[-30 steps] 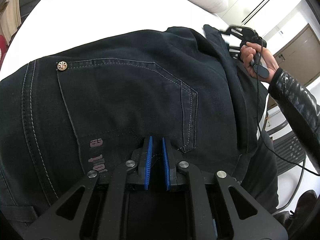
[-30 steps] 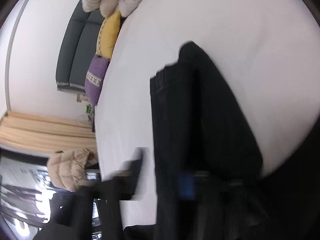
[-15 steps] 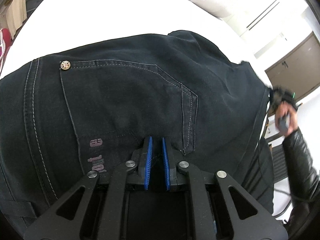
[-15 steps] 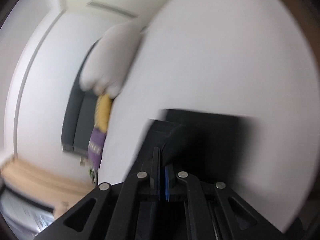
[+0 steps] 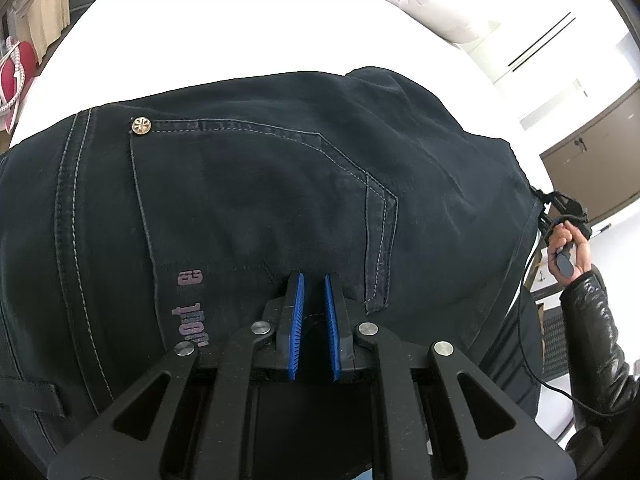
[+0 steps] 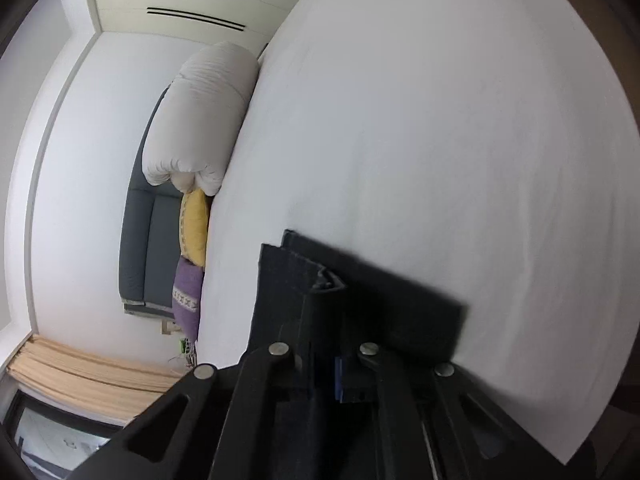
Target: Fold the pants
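Dark navy pants (image 5: 248,200) lie on a white table (image 5: 224,24), seat side up, with a back pocket and a metal rivet (image 5: 141,125) showing. My left gripper (image 5: 314,280) rests over the pocket's lower edge, its blue pads a small gap apart with no cloth between them. My right gripper (image 6: 326,360) is shut on the pants' leg-end fabric (image 6: 360,292) at the table's edge. In the left wrist view the right gripper (image 5: 560,208) sits at the far right end of the pants, held by a hand.
A white duvet (image 6: 200,120), a yellow cushion (image 6: 194,228) and a purple cushion (image 6: 187,296) lie on a grey sofa (image 6: 140,248) beyond the table. A brown cabinet (image 5: 592,160) stands at the right. A cable (image 5: 532,360) hangs from the right gripper.
The right gripper has swung with the leg end from above the pants down to their far right edge. The fabric now lies flatter. The left gripper has stayed put.
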`<state>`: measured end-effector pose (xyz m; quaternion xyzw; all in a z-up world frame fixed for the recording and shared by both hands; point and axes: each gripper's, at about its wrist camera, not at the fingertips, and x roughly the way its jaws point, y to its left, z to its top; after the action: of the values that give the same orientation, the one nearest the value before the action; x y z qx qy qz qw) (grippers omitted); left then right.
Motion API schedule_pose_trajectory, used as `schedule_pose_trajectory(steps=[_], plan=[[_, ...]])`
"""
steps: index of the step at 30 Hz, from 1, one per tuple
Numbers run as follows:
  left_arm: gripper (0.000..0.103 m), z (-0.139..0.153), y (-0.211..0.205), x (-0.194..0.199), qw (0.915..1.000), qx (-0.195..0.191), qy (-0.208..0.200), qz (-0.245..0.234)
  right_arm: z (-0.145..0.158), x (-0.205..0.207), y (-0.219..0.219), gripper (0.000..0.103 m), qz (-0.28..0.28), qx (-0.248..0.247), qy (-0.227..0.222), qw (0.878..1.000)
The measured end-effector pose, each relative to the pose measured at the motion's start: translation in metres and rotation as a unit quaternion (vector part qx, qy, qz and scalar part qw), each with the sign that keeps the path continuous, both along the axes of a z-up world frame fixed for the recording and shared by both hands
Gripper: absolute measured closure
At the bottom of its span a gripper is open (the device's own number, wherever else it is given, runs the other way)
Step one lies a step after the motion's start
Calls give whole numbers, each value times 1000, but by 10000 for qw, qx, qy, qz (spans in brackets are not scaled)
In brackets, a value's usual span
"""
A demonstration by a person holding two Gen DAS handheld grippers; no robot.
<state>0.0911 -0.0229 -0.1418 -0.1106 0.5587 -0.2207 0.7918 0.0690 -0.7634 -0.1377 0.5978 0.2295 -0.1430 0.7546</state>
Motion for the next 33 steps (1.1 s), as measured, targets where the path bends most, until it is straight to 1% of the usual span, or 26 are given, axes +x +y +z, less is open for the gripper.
schedule_pose_trajectory(steps=[3,6,9,13,17,18,19,20,21,22,23,24,25,26,28,29,30,31,32,33], plan=[[92,0,4,1,9999,-81,21,67,8,-15,6,96,-124,-355,106,9992],[92,0,7,2,9998,-193,28,79,6,-33,7,96,-332,-390,50,9987],[92,-1,11,2,9996,-261,2,63,-8,-27,1,99,-79,-363,123,9992],[92,-1,16,0,9996,-285,-43,78,7,-15,0,99,257,-858,436,9950],[92,-1,20,-3,9995,-309,-64,80,4,-22,-2,99,268,-807,403,9956],[92,0,21,-3,9994,-322,-62,83,9,-24,0,99,312,-881,520,9943],[92,-1,21,-3,9994,-335,-60,94,17,-27,3,95,314,-1038,681,9918],[92,-2,22,-3,9993,-351,-59,103,28,-27,7,86,265,-1290,887,9873],[92,-2,23,-3,9992,-366,-63,115,41,-29,13,77,177,-1618,1145,9800],[92,-3,23,-3,9992,-368,-67,128,58,-30,20,54,92,-2021,1418,9690],[92,-3,24,-3,9992,-367,-73,133,71,-30,25,48,57,-2276,1517,9618],[92,-3,24,-3,9992,-360,-79,134,83,-26,30,48,139,-2499,1505,9564],[92,-3,24,-3,9992,-357,-84,132,97,-17,37,48,380,-2754,1495,9489],[92,-3,24,-3,9992,-361,-86,131,109,-4,45,48,660,-3007,1573,9383],[92,-3,24,-4,9991,-380,-89,139,128,35,70,48,1744,-3345,1393,9156],[92,-4,25,-4,9991,-392,-91,144,132,54,85,48,2317,-3485,1344,8982],[92,-4,25,-4,9991,-396,-92,146,133,72,103,49,2865,-3715,1380,8723],[92,-5,25,-4,9991,-400,-95,140,130,93,129,49,3439,-4173,1518,8274],[92,-5,25,-4,9990,-407,-95,135,124,107,145,49,3784,-4452,1654,7945],[92,-5,26,-3,9990,-416,-92,132,118,116,153,49,3973,-4561,1745,7769]])
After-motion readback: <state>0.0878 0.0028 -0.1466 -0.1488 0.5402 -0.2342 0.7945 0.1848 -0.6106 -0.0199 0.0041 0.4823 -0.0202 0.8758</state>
